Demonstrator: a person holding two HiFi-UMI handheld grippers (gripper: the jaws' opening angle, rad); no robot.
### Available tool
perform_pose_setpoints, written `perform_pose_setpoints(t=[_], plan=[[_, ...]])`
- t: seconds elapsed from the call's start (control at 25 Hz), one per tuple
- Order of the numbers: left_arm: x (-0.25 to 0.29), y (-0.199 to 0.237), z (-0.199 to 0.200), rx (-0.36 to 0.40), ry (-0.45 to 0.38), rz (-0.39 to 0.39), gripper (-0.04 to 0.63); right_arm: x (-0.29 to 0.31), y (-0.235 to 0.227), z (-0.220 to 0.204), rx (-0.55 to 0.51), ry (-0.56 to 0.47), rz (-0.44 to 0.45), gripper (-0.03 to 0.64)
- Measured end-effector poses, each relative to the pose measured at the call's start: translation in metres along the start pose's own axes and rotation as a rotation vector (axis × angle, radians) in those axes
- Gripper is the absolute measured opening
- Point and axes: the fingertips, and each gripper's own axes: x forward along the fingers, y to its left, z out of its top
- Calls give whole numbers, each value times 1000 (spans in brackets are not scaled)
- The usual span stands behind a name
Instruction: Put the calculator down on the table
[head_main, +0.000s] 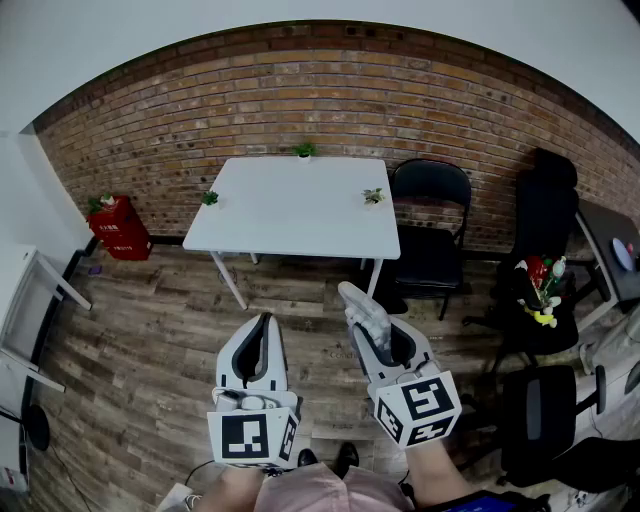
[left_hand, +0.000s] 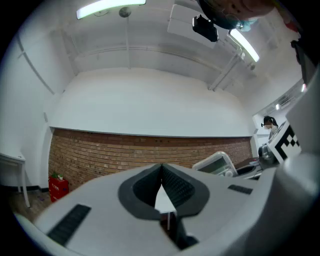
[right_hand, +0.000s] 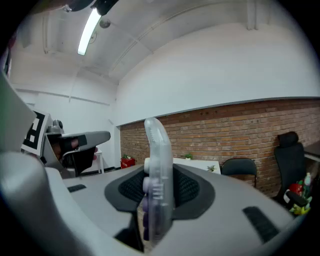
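Note:
A translucent pale calculator (head_main: 362, 312) stands on edge between the jaws of my right gripper (head_main: 372, 335), which is shut on it; its top sticks out beyond the fingertips. In the right gripper view the calculator (right_hand: 159, 180) rises edge-on from the dark pads of the right gripper (right_hand: 157, 187). My left gripper (head_main: 265, 325) hangs beside it at the left, jaws shut with nothing in them. From the left gripper view the left gripper (left_hand: 161, 172) has its jaws meeting at the tips, and the calculator (left_hand: 217, 165) shows at the right. The white table (head_main: 290, 215) stands ahead across the wooden floor.
Three small potted plants (head_main: 304, 150) (head_main: 209, 198) (head_main: 373, 196) sit at the table's edges. A black folding chair (head_main: 430, 215) stands right of the table. Dark office chairs (head_main: 545, 215) (head_main: 545, 420) fill the right side. A red box (head_main: 118, 228) is by the brick wall.

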Motion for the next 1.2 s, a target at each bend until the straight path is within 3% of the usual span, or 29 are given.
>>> perform_pose_setpoints(t=[0.48, 0.76, 1.2], plan=[[16, -29, -6, 2, 14, 10, 12, -9, -34, -1, 45, -15, 19, 132], [18, -38, -14, 12, 32, 73, 12, -5, -52, -11, 37, -3, 66, 133], [55, 12, -52, -5, 76, 130, 12, 73, -49, -24, 33, 45, 113, 133]])
